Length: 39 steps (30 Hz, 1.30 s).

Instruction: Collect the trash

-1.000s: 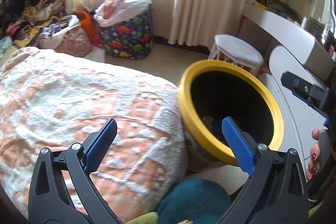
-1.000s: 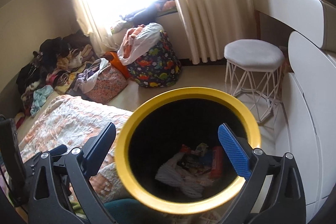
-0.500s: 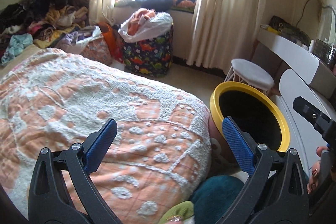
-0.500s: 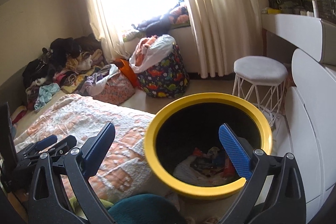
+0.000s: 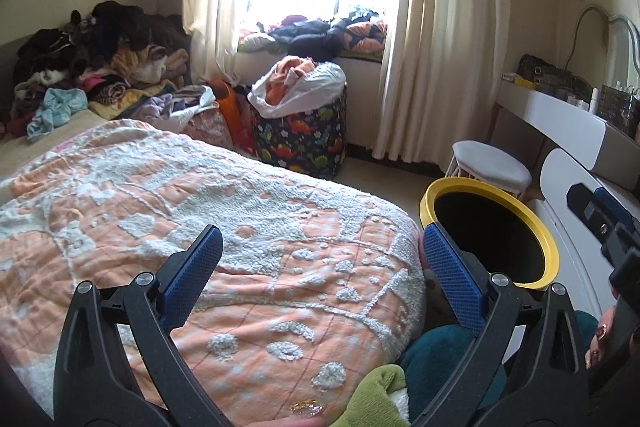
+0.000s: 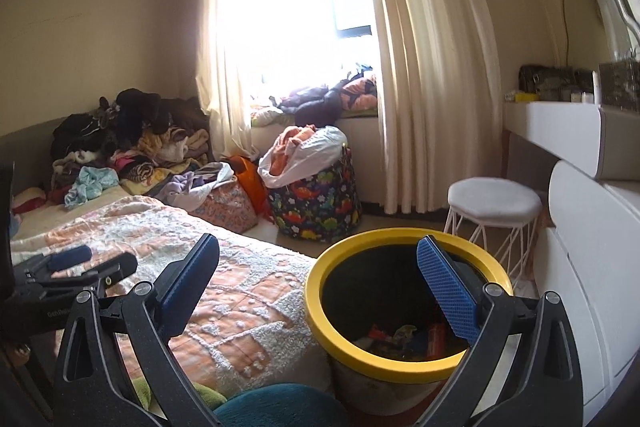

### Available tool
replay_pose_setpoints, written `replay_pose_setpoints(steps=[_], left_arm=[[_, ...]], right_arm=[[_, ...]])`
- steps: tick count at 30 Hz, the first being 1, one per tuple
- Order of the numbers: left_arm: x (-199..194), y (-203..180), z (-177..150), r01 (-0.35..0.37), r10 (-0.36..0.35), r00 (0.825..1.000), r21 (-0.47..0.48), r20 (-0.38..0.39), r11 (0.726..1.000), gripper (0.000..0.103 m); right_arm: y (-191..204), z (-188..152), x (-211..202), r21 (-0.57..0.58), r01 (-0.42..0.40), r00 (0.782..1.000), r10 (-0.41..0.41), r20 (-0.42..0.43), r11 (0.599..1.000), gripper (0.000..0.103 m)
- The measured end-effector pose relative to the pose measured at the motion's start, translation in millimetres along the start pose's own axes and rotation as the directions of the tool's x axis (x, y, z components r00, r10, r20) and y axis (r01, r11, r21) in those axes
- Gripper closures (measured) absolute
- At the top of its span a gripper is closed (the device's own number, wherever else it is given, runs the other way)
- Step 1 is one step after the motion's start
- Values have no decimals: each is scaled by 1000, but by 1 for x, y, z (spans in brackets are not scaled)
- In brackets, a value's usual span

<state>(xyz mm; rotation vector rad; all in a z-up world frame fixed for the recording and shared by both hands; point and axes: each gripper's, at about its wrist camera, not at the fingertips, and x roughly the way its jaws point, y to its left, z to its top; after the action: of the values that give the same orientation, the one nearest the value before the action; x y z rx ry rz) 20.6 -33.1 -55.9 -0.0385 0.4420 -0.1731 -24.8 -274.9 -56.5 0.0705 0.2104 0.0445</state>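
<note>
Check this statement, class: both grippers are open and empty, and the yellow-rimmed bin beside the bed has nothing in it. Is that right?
Not quite. The bin is not empty: the right wrist view shows wrappers and other trash at its bottom. The rest holds: the left gripper and right gripper are both open and empty, and the bin stands beside the bed.

Surfaces: mostly cloth, some plastic.
Bedspread (image 5: 200, 211) tufted cloth, rough; bin rim (image 6: 404, 359) smooth matt yellow plastic; gripper pads (image 6: 446, 287) ribbed blue, matt; stool top (image 6: 494, 197) soft fabric; curtains (image 6: 432, 67) matt cloth.
</note>
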Motion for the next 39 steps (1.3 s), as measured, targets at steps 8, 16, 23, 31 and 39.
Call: replay_pose_setpoints(steps=[8,16,23,31,39], left_arm=[[-7,-1,-2,-4,4,999,1,34,1000,11],[-8,-3,-3,-6,6,999,2,32,1000,11],[-8,-3,-3,-7,7,999,1,33,1000,11],[-8,-4,-3,-8,8,999,2,33,1000,11],[-8,-4,-3,-10,10,999,4,36,1000,11]], right_arm=[[7,-3,0,-28,-11,1000,12,21,1000,7],[6,-6,4,-19,-2,1000,3,22,1000,7],[6,-8,5,-15,4,1000,-4,18,1000,7],[4,-9,4,-6,2,1000,-2,19,1000,7],[3,-9,4,-4,0,1000,0,19,1000,7]])
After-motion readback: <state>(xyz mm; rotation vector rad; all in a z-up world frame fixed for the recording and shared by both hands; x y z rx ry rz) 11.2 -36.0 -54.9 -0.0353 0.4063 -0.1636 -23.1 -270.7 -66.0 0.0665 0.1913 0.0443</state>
